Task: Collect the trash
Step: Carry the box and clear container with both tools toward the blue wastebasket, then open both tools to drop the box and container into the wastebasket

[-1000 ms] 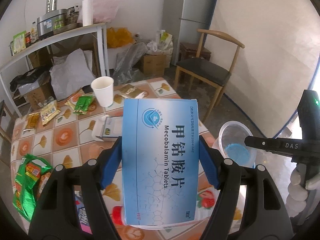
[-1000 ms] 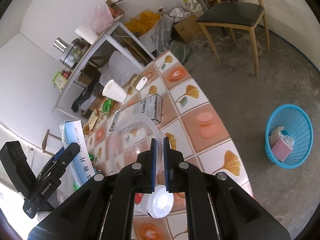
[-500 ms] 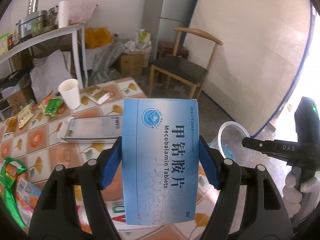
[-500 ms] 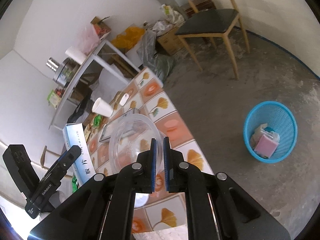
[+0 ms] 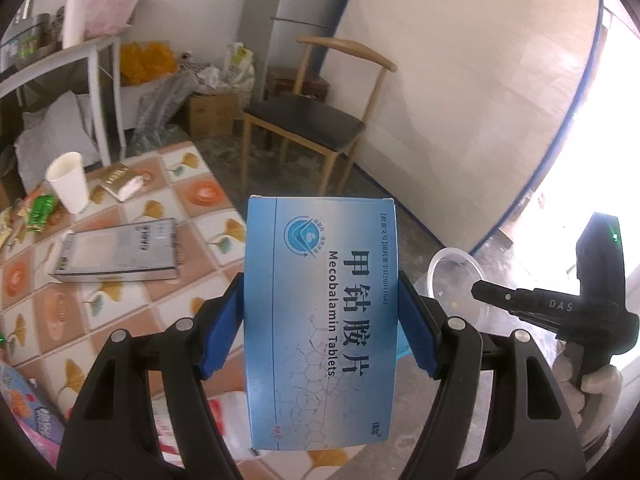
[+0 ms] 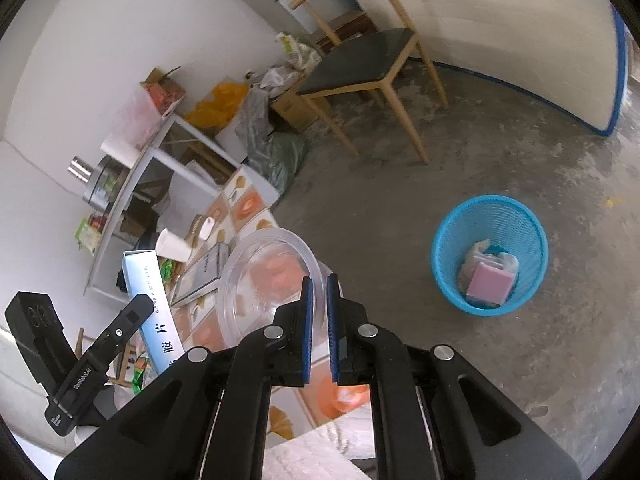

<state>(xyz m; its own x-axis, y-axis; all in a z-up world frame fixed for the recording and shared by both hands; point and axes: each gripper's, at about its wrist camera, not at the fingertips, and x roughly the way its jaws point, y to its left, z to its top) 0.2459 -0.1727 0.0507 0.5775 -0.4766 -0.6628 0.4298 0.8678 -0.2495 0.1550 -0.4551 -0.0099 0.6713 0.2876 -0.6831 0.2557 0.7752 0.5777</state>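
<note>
The left claw (image 5: 322,316) clamps a blue tablet box (image 5: 322,312); the right claw (image 6: 319,320) pinches a clear tub (image 6: 272,276) by its rim. That thin-wall pinch could slip, dropping the tub short of the blue basket (image 6: 490,216) on the floor.

Lived-in home, back room or makeshift kitchen-storage. Evidence: bare stained concrete floor (image 6: 460,152), wooden chair (image 5: 316,120) with a black seat, grey fridge (image 5: 304,20) in the corner, white shelf rack (image 6: 132,184) with a steel pot and paper roll, cardboard boxes (image 5: 210,114) and plastic bags piled by the wall, desk (image 5: 120,300) under a ginkgo-leaf tile-print cloth, blue mesh wastebasket (image 6: 490,256).
</note>
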